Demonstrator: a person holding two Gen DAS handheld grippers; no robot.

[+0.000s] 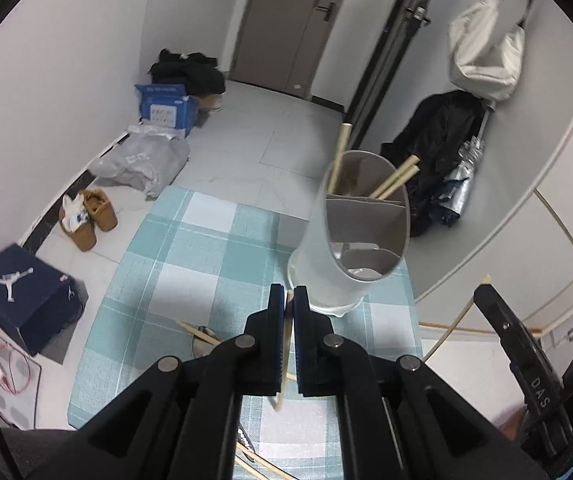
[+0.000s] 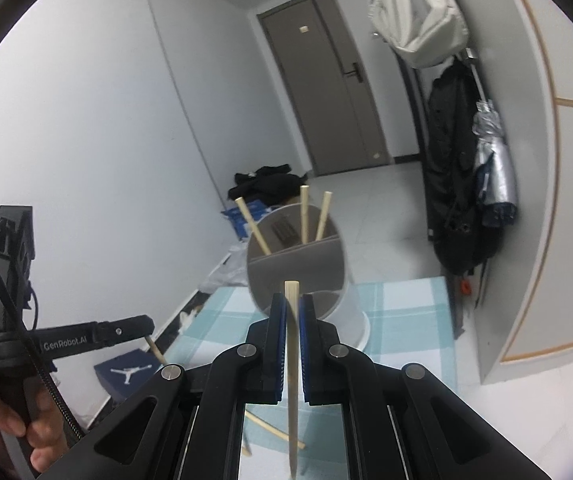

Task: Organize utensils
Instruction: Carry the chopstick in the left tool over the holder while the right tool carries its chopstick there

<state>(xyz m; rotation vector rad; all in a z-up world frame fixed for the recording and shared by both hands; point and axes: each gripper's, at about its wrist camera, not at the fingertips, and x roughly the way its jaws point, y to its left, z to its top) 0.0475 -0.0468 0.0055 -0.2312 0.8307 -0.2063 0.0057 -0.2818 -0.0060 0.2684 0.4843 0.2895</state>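
A: Nearest the lens in the left wrist view, the left gripper (image 1: 290, 300) has its blue-padded jaws pressed together on a pale wooden chopstick (image 1: 285, 356), which runs back between the pads and hangs over the teal-and-white checked tablecloth (image 1: 190, 248).

B: And the other hand?

A: Same picture on the right. The right gripper (image 2: 294, 304) pinches a second pale wooden chopstick (image 2: 292, 360), blunt end forward, lined up toward the holder. A person's hand (image 2: 10, 428) grips the left tool's handle at the lower left edge of that view.

B: What is left on the cloth?

A: Loose wooden chopsticks (image 1: 202, 334) lie under and just behind the left jaws, beside what seems to be a metal spoon, mostly hidden. More sticks (image 2: 274, 430) show beneath the right gripper.

B: And what is done?

A: Beyond both grippers stands the grey cylindrical utensil holder with inner dividers (image 1: 350, 240), at the cloth's far edge. Three chopsticks (image 2: 305, 216) already stand in its rear compartment; the front compartments look empty. By this evidence the sorting is roughly midway: two sticks in hand, several waiting.
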